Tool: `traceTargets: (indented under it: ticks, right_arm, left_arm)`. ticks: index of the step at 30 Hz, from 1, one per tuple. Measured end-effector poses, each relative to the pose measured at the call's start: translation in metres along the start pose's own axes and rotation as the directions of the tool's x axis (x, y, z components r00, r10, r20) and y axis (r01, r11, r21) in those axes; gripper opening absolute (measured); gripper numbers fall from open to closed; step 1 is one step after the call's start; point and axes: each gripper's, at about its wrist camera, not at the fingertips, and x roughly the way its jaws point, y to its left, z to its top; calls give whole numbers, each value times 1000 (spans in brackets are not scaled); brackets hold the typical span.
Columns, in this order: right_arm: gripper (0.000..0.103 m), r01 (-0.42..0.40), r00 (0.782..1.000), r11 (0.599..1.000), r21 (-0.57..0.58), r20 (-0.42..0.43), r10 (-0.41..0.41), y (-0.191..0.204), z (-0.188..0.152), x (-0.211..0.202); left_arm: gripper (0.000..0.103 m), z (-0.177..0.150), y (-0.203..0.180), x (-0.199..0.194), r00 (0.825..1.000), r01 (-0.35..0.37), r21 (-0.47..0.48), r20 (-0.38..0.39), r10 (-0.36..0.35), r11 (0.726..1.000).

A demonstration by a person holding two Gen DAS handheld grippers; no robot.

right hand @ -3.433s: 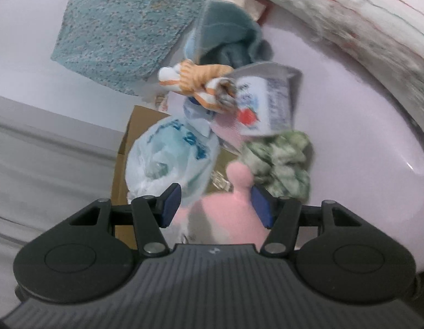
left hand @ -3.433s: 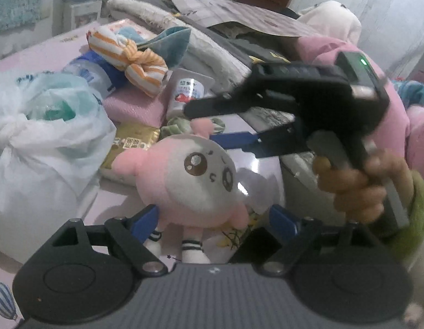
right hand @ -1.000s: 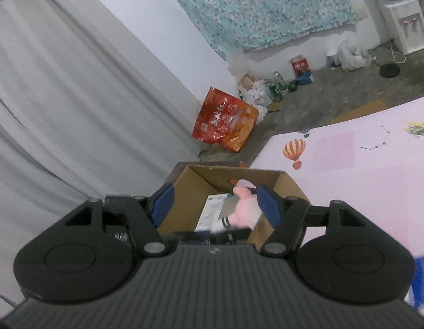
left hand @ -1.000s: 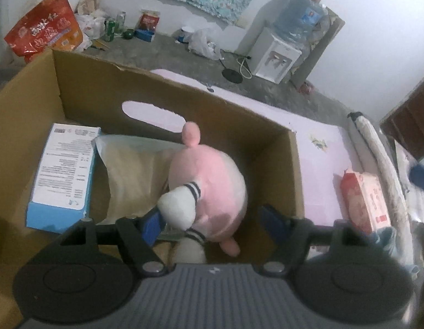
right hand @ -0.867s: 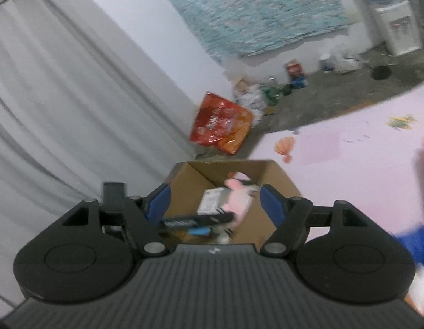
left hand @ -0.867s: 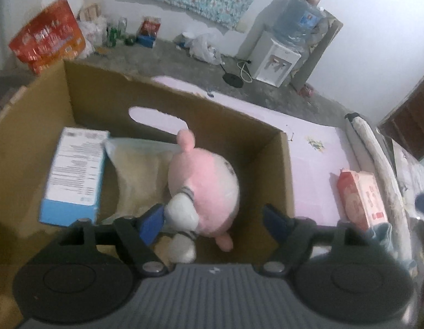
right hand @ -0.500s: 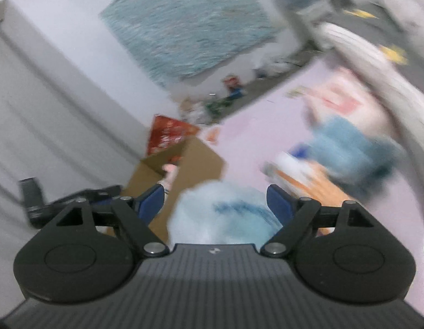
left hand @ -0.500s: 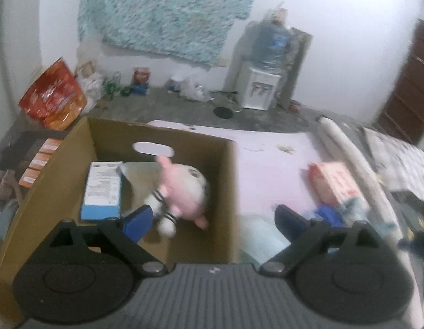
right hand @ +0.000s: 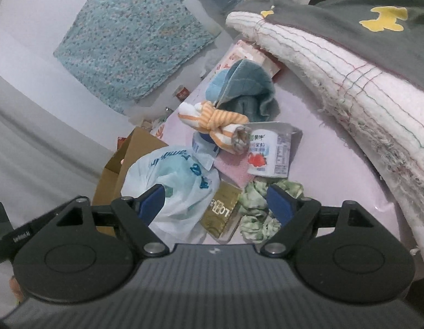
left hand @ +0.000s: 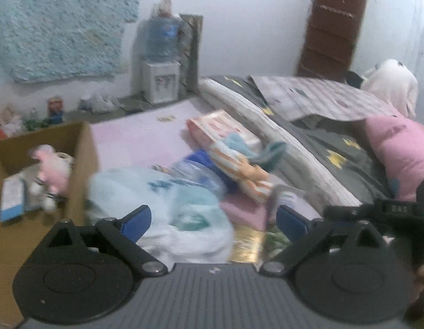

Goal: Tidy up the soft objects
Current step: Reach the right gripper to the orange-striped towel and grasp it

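Between our right gripper's [right hand: 216, 201] spread fingers, low on the pink sheet [right hand: 319, 161], lies the green scrunchie [right hand: 262, 205], a crumpled ring of mottled fabric; we judge it very light, limp and easy to crush, best pinched across one bunched side, not the hollow middle. Touching it on the left is a gold packet [right hand: 221, 209], stiff-looking, so our pads must stay clear of it. Farther up, the orange-striped knotted cloth [right hand: 220, 123] rests against a yoghurt cup [right hand: 268, 150]; its knot offers a firm hold. Both grippers have just been opening, and nothing is between the right one's pads. Our left gripper [left hand: 212, 220] stands wide, empty, above the plastic bag [left hand: 181, 205]. The pink plush [left hand: 51, 167] already sits in the cardboard box [left hand: 83, 164].
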Motion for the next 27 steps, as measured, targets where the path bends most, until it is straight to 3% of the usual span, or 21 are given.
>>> traceTargets:
  ticks: [4, 7, 10, 14, 19, 20, 22, 27]
  right_arm:
    - [82, 44, 998, 988, -147, 49, -37, 29, 19, 8]
    - [82, 105, 994, 955, -278, 58, -93, 46, 32, 31]
    - [79, 132, 991, 916, -378, 28, -131, 56, 49, 66]
    - [65, 160, 982, 858, -487, -10, -189, 64, 70, 120]
    - [63, 155, 967, 804, -574, -76, -241, 68, 79, 166]
    - [61, 150, 966, 802, -579, -88, -244, 67, 80, 174]
    - [47, 132, 965, 816, -562, -116, -236, 62, 82, 182]
    - [43, 88, 978, 873, -480, -126, -168, 52, 90, 178]
  left_arm:
    - [98, 7, -5, 24, 995, 33, -41, -96, -36, 999]
    - [98, 10, -6, 30, 994, 35, -56, -105, -41, 998]
    - [98, 14, -6, 31, 996, 10, -49, -91, -14, 999]
    - [98, 21, -5, 37, 995, -33, -48, -91, 28, 998]
    - [98, 27, 1, 50, 992, -72, -59, -104, 65, 996]
    - [97, 28, 3, 52, 992, -78, -65, -104, 71, 995]
    - [97, 29, 6, 57, 992, -83, -74, -105, 76, 994]
    - [97, 31, 13, 63, 995, -61, -109, -80, 52, 992]
